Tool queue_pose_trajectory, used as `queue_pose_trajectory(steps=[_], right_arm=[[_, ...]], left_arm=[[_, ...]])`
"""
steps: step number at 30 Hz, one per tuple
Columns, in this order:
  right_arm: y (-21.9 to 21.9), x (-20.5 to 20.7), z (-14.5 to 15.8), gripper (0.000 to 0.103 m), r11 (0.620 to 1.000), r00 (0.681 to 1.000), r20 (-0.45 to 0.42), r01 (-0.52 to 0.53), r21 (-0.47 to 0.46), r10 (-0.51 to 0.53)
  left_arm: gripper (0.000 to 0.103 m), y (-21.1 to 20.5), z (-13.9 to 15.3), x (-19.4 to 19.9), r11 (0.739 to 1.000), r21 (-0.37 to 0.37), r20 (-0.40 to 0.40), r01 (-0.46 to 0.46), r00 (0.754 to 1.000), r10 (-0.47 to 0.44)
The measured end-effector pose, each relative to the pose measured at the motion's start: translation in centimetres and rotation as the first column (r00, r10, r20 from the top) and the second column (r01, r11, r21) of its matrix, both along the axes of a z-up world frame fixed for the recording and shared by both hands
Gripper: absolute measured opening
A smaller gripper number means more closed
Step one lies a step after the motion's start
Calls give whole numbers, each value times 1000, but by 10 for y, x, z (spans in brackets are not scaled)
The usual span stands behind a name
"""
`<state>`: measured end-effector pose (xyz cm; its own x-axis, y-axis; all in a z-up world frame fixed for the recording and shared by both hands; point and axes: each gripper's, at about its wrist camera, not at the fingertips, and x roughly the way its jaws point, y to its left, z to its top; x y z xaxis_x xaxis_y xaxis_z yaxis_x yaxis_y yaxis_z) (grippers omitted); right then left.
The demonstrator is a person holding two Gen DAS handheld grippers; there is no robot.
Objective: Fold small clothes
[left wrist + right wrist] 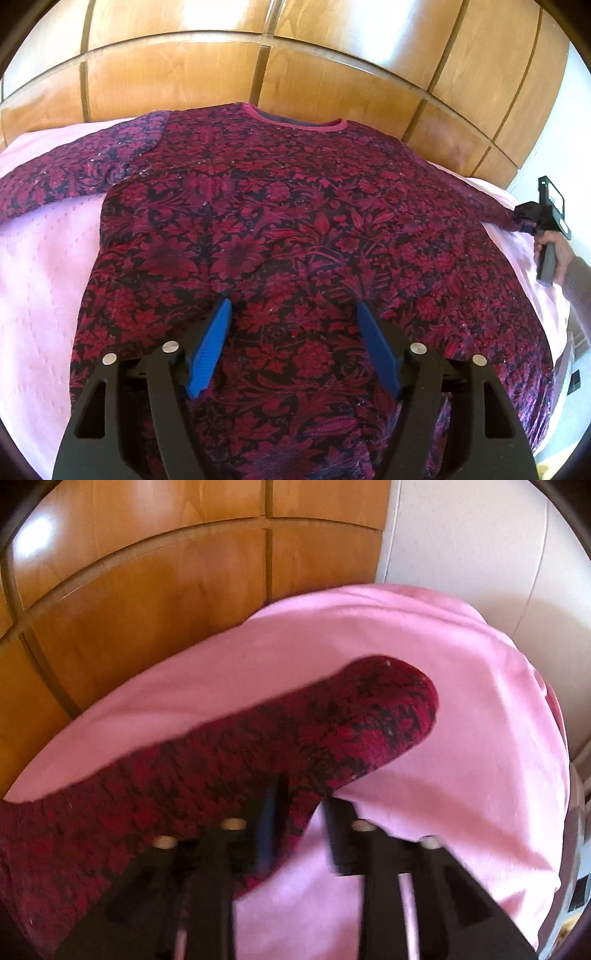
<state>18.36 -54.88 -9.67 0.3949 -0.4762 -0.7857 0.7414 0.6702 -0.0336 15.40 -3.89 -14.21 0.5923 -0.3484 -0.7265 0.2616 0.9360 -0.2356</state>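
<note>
I keep the floral sweater (295, 229) spread flat across the centre of the frame on the pink bed cover (44, 280), collar toward the wooden headboard (332, 66), so its sleeves are reachable. My left tongs (293, 314) hover released over its lower body. My right tongs (301, 805), motion-blurred, stand parted at the right sleeve (295, 734), one finger over its edge, gripping nothing.

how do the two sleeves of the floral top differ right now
The left sleeve lies bent and bunched near the shoulder, with no gripper near it. The right sleeve lies stretched straight out toward the edge of the pink bedspread, and the right gripper is at its cuff end with jaws apart, the sleeve's edge between them. Both share the dark red floral print and rest on the bedspread.
</note>
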Motion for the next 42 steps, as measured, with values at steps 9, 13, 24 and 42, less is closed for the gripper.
queue_pose_trajectory(steps=[9,13,24,42], right_arm=[[118,-45,28,49,813,854,271,-511,280,444],[179,-59,4,41,674,781,280,-624,396,559],[218,-72,-19,24,610,730,218,-669,425,648],[232,-110,-9,21,626,699,141,-697,349,701]], left_arm=[[72,22,18,-13,993,6,-3,-120,993,120],[72,59,25,-33,975,32,0,-220,975,220],[25,88,5,-62,982,51,-73,-179,980,183],[42,78,55,-52,981,56,56,-188,981,185]])
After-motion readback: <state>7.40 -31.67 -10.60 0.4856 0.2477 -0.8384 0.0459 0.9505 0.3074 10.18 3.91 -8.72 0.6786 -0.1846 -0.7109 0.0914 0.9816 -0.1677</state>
